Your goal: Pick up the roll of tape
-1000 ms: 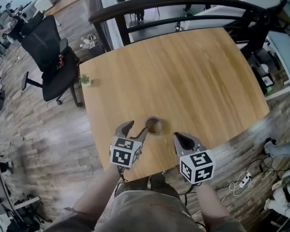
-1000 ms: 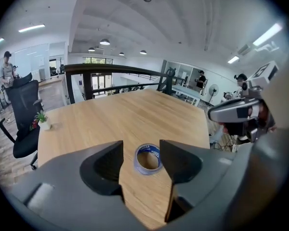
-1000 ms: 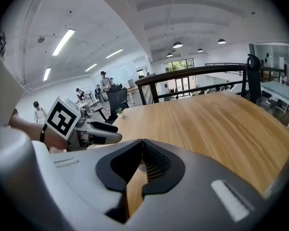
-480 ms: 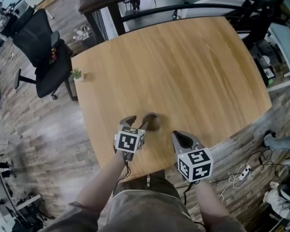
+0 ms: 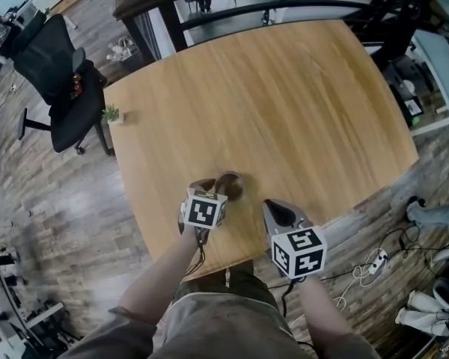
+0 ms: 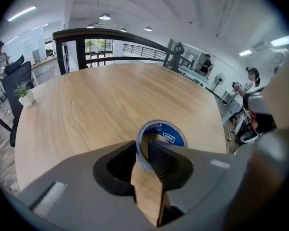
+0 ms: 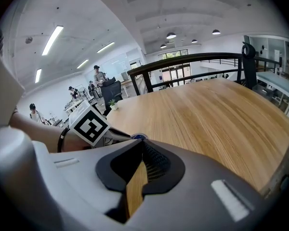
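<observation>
Jaws of down-tilted left gripper, just closing, pinch roll of tape; right gripper: pressed together.

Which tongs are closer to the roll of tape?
Left. The left tongs have just been closing, with the wall of the roll of tape between their jaws. The right tongs sit shut and empty off to its right, nearer the table edge, not touching it.

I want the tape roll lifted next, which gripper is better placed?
Left. The left gripper has just been closing its jaws and pinches the wall of the roll of tape. The right gripper sits beside it, shut and empty.
</observation>
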